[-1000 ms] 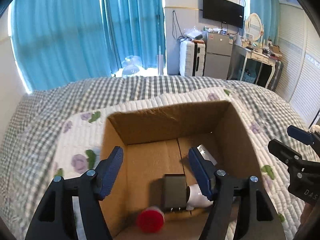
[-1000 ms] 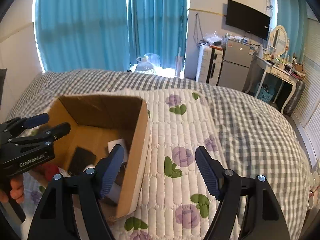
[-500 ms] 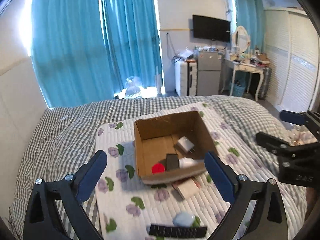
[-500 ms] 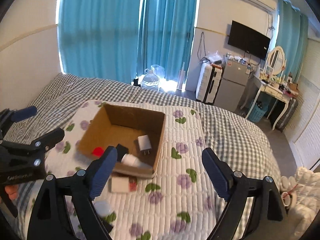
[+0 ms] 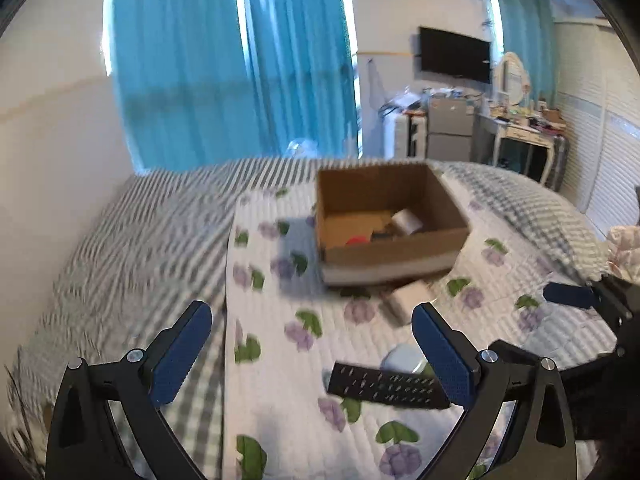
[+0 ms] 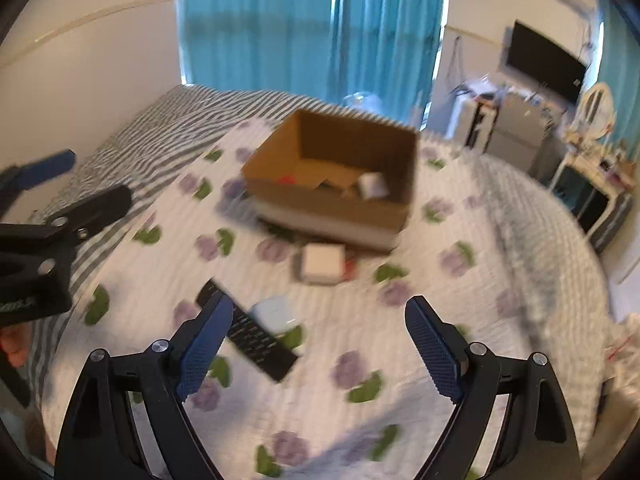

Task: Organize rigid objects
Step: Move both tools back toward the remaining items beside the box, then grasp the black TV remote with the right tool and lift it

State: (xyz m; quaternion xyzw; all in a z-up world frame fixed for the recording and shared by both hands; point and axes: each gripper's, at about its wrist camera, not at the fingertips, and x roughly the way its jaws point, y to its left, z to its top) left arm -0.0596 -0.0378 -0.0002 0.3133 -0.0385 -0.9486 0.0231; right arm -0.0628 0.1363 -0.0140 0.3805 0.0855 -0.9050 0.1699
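An open cardboard box point(image 5: 396, 250) sits on the flowered quilt, also seen in the right wrist view point(image 6: 332, 204). Inside lie a red-capped item point(image 5: 357, 240), a white charger point(image 5: 406, 220) and something dark. In front of the box lie a small white box point(image 6: 323, 264), a pale rounded case point(image 6: 276, 312) and a black remote point(image 6: 248, 332). My left gripper point(image 5: 310, 312) is open and empty, with the remote point(image 5: 384, 386) near its right finger. My right gripper point(image 6: 319, 304) is open and empty too, well back from the box.
The quilt point(image 5: 280, 360) covers a checked bedspread point(image 5: 132, 248) on a bed. Blue curtains point(image 5: 240, 80) hang behind it. A wall TV point(image 5: 454, 54), a small fridge point(image 5: 448, 132) and a dressing table point(image 5: 524, 136) stand at the far right. A wall runs along the left.
Both grippers pulled back from the box and their jaws spread wider. The box now sits farther off, and the remote, the case and the small white box came into view.
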